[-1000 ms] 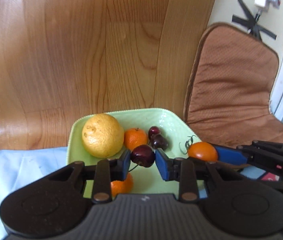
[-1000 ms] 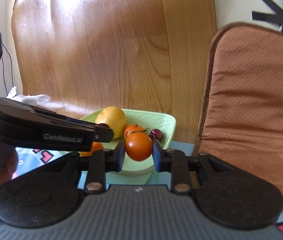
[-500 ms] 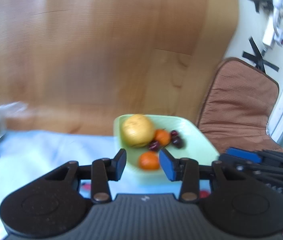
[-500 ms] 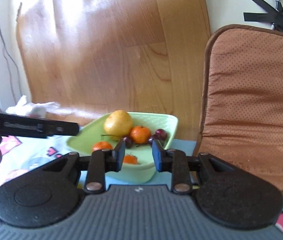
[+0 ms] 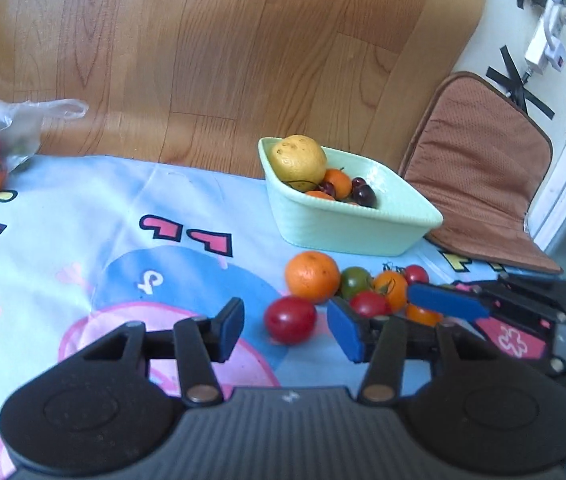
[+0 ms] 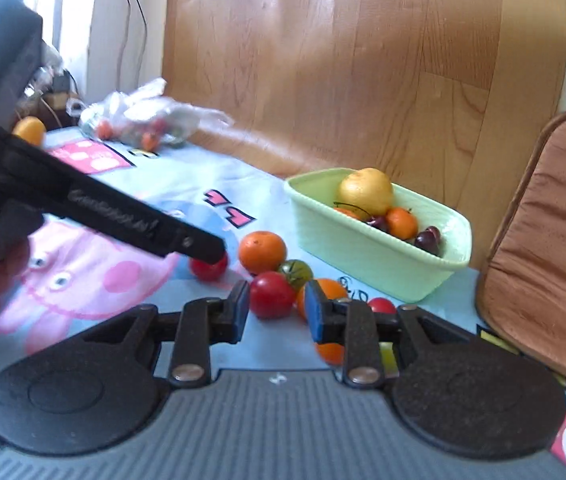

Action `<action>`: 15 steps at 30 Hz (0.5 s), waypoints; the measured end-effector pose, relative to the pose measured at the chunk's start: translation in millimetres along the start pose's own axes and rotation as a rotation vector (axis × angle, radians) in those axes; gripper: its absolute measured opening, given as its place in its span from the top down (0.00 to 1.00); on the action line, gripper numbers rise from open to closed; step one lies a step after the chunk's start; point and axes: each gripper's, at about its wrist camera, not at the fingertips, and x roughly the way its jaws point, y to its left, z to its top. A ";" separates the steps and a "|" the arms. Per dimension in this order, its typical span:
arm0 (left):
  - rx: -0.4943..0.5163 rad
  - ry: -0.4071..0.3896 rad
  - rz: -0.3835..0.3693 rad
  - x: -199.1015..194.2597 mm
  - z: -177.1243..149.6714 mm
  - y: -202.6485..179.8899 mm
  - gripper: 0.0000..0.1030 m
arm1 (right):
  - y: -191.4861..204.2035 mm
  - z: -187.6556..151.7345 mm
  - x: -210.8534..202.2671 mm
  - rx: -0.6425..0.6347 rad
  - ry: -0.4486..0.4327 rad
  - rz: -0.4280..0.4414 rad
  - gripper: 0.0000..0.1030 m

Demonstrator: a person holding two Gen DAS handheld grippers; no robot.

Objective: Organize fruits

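While left tongs (image 5: 287, 330) widen empty, right tongs (image 6: 277, 312) narrow, empty, green bowl (image 5: 347, 232) rim clear beyond.

Tomatoes (image 5: 290, 319) before fruit bowl (image 5: 347, 232)

Right tool (image 6: 277, 310) hangs open before a red tomato (image 6: 272, 294) near the green bowl (image 6: 367, 252)

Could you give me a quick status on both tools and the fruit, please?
Left tool opening, empty, red tomato ahead. Right tool open, empty. Loose fruit beside green bowl. Nothing in the way.
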 end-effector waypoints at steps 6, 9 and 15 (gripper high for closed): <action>0.092 -0.092 0.030 -17.8 3.6 -23.7 0.55 | -13.1 0.4 -13.4 0.045 -0.021 -0.014 0.65; 0.190 -0.089 -0.022 -16.4 3.3 -47.9 0.57 | -25.3 -9.2 -24.5 0.083 -0.012 -0.035 0.64; 0.276 -0.020 0.026 9.6 -2.9 -71.6 0.63 | -27.3 -16.5 -25.7 0.078 -0.003 -0.038 0.64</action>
